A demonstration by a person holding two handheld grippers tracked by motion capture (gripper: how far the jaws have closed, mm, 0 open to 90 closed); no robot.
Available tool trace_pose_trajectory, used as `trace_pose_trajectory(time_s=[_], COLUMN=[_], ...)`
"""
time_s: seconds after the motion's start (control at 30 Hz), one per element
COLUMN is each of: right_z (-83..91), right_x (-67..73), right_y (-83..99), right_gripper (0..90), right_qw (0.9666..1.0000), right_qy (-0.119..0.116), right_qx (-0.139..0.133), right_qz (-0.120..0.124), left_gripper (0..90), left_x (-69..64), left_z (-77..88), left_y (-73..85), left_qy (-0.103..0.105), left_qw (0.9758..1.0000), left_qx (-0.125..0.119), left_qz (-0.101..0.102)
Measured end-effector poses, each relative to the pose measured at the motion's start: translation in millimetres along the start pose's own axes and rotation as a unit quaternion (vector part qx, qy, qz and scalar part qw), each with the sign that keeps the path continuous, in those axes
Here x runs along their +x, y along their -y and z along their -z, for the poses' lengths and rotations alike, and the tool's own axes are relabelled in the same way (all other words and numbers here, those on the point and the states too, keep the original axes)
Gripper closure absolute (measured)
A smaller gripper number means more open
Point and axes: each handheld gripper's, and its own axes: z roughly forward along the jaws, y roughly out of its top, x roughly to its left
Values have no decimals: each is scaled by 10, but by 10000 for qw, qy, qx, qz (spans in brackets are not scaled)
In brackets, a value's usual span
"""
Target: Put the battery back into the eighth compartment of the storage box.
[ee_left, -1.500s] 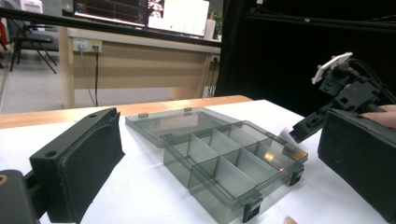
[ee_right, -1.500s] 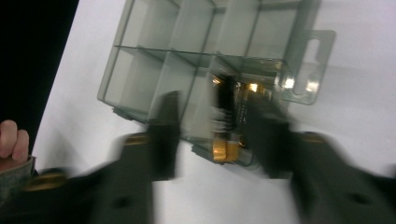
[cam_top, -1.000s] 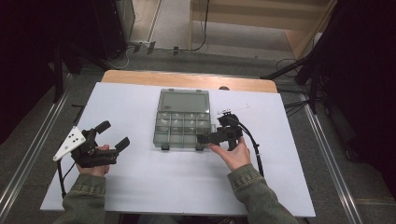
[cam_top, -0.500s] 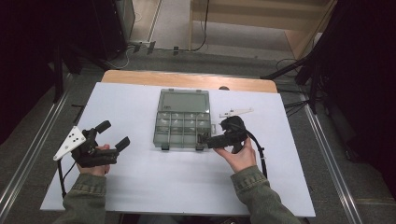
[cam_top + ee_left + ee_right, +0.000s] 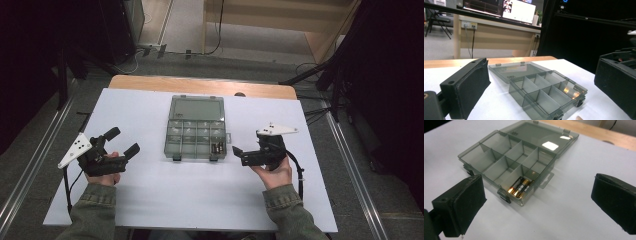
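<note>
A smoky clear compartment box point(image 5: 196, 131) lies open in the middle of the white table, lid flat toward the far side. Its near-right compartment holds batteries point(image 5: 216, 148), seen close as black and gold cells point(image 5: 520, 187). My left gripper point(image 5: 123, 141) rests open left of the box, held by a hand. In its own view its jaws frame the box point(image 5: 544, 87), nothing between them. My right gripper point(image 5: 248, 145) is just right of the box's near corner, pointing at it. Its jaws stand wide open and bare, with the box point(image 5: 506, 162) ahead.
The white sheet point(image 5: 200, 200) covers the table, with a wooden strip point(image 5: 200, 86) at the far edge. Metal rails point(image 5: 30, 165) run along both sides. Cables trail from each gripper. A wooden desk point(image 5: 486, 35) with monitors stands beyond.
My right gripper has drawn back to the right, away from the box's near-right corner. The left gripper and the box have stayed where they were.
</note>
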Motion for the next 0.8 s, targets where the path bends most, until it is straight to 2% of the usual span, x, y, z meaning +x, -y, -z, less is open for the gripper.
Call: trace_pose_trajectory(time_s=[0.2,0.27,0.37,0.47,0.57,0.7,0.8], right_z=[165,242,380,511,626,760,836], right_x=[-82,-103,-113,-115,-125,-165,-235], right_y=[117,149,221,299,366,490,563], right_gripper=[0,0,0,0,0,0,1], right_qw=[9997,9989,9961,9917,9888,9824,9825], right_qy=[149,233,338,452,460,567,484], right_qx=[-161,-394,-801,-1150,-1353,-1719,-1771], right_qz=[87,123,179,346,422,455,313], left_gripper=[0,0,0,0,0,0,0], left_x=[-5,-8,-14,-17,-20,-28,-29], left_z=[3,3,4,7,10,8,12], left_y=[1,2,4,4,4,4,4], left_qy=[-19,-22,-9,-5,-1,6,2], left_qw=[10000,10000,10000,10000,10000,10000,10000], left_qx=[3,9,29,42,50,50,59], left_qz=[2,6,-10,-26,-31,-34,-44])
